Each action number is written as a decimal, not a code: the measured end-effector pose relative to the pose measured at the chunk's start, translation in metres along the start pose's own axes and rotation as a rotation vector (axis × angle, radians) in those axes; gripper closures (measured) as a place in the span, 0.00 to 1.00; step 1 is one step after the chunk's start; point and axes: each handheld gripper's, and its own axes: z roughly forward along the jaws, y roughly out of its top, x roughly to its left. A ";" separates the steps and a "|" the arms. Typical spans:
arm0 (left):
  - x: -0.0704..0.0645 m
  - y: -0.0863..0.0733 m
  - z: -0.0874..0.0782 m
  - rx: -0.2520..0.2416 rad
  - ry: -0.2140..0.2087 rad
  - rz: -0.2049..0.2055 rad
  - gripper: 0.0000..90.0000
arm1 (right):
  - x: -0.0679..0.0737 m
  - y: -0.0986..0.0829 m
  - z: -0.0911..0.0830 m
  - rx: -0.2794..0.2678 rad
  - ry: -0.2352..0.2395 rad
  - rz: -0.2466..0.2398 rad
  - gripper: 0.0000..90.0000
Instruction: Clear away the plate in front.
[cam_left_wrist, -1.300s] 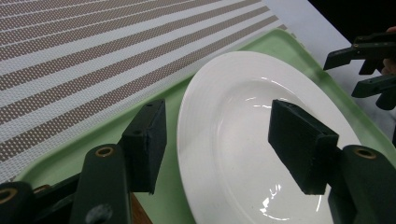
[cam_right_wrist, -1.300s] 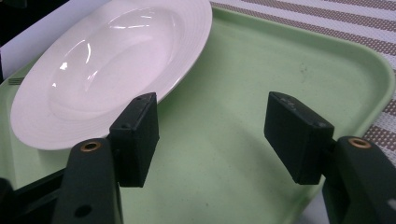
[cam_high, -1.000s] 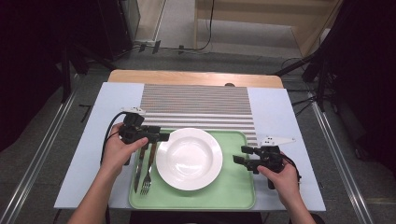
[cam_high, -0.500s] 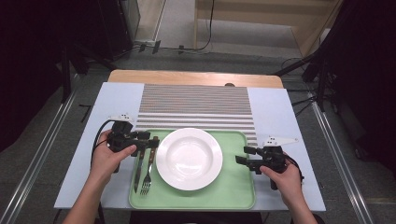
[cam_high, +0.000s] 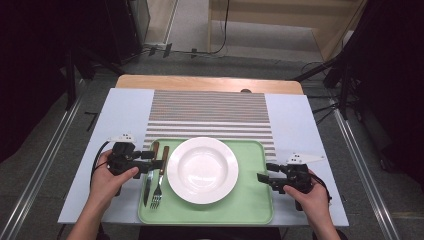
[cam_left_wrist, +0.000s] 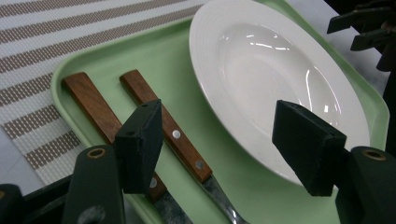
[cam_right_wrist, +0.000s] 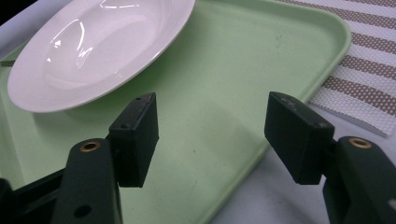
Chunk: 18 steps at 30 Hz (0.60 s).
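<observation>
Glossy round white plate (cam_high: 202, 169) lies on smooth green tray (cam_high: 250, 200) beside wooden-handled cutlery (cam_high: 159, 165).

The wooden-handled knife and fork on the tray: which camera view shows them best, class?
The high view: knife and fork lie whole beside the plate. The left gripper view shows their handles close up, tips cut off. The right gripper view looks at plate and tray.
</observation>
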 end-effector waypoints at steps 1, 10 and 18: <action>0.001 -0.002 0.000 0.001 -0.003 -0.004 0.36 | -0.001 0.000 -0.001 0.001 -0.001 0.000 0.38; 0.005 -0.023 -0.006 -0.002 0.016 0.000 0.36 | -0.004 -0.001 -0.001 -0.007 -0.002 0.011 0.38; 0.012 -0.035 -0.008 0.013 0.041 -0.021 0.36 | -0.005 0.000 0.000 -0.003 0.001 0.013 0.38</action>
